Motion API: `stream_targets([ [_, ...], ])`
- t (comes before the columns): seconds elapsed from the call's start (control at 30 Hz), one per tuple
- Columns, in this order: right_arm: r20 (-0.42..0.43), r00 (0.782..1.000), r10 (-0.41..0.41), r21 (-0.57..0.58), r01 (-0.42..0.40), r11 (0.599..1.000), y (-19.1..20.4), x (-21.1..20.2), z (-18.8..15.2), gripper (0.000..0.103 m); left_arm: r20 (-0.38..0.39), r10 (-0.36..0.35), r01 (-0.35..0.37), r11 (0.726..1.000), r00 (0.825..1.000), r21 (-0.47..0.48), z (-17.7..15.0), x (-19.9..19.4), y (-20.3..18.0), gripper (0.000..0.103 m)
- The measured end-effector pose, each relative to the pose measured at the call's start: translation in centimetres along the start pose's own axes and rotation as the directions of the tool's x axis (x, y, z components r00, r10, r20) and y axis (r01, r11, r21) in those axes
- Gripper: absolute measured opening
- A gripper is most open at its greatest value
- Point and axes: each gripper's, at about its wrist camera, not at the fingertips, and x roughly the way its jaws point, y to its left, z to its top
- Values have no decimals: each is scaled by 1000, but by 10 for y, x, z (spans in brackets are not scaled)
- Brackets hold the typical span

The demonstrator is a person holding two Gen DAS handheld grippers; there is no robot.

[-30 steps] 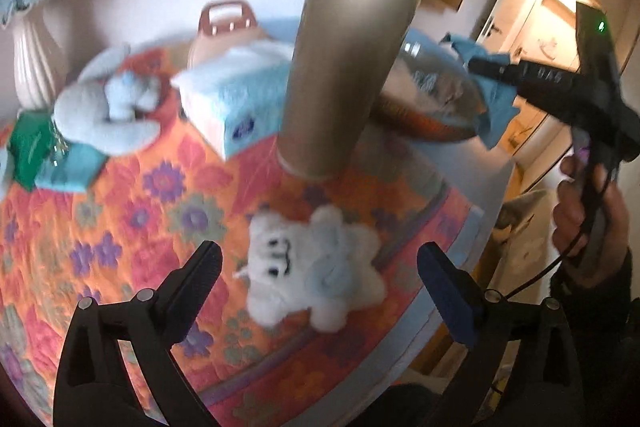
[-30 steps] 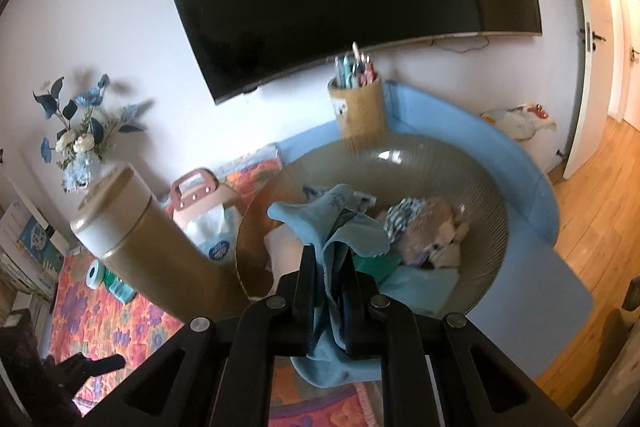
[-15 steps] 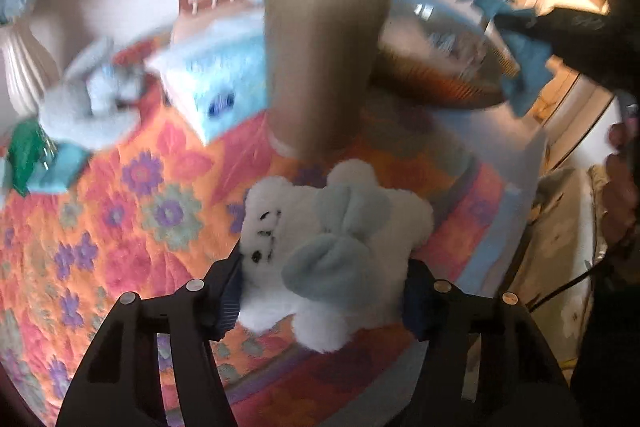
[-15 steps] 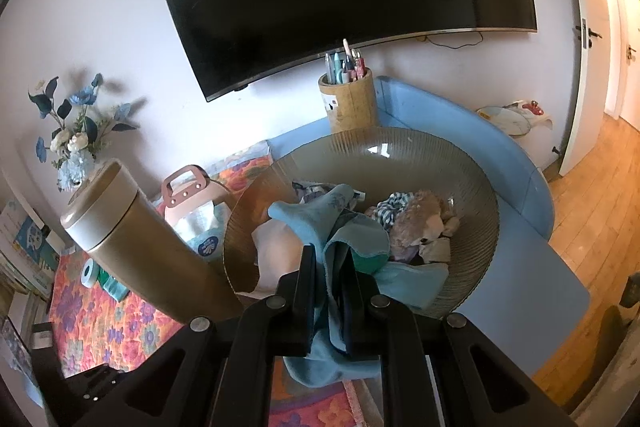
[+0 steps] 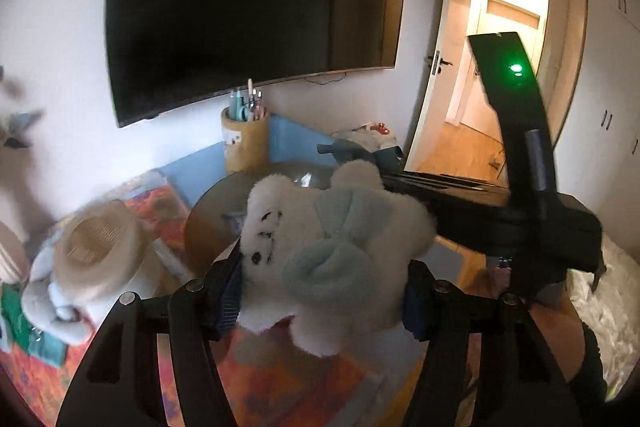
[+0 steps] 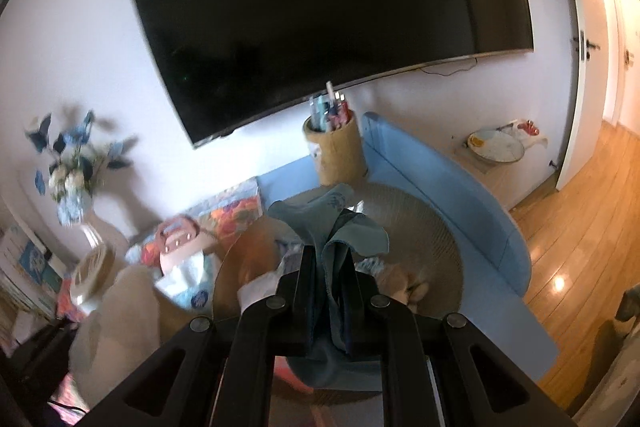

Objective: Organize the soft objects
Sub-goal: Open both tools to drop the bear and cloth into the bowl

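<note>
The left gripper (image 5: 320, 283) clenches a white plush bear (image 5: 328, 247), held in the air at about 6 o'clock from the ribbed bowl (image 5: 208, 223). The right gripper (image 6: 329, 279) is clamped tight on a blue cloth (image 6: 340, 227), above the bowl (image 6: 440, 235), whose pen holder (image 6: 338, 155) stands at 12 o'clock.

We count two plush toys: a white one (image 5: 332, 247) and a grey one (image 5: 52, 303). We see one glass bowl (image 6: 432, 227), one teal cloth (image 6: 336, 227), one pen holder (image 6: 336, 155), one tissue pack (image 6: 188, 283), one tall tumbler (image 5: 100, 255), one vase of flowers (image 6: 76, 183) and one television (image 6: 320, 11).
</note>
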Motion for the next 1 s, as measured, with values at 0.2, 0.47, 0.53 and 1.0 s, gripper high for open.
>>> stream_targets([
  [0.2,-82,993,85,-1,-85,996,-22,26,27,10,-20,81,-80,996,997,28,17,30,-4,61],
  [0.47,-159,982,106,-56,-116,992,-19,57,45,10,9,221,-220,966,975,138,11,66,-23,69],
  [0.53,-201,973,115,-71,-132,989,-15,71,46,21,22,207,-208,965,978,159,6,69,-23,76],
  [1.0,-168,980,107,0,-109,994,-38,32,41,75,52,215,-221,954,975,201,-11,60,-30,94],
])
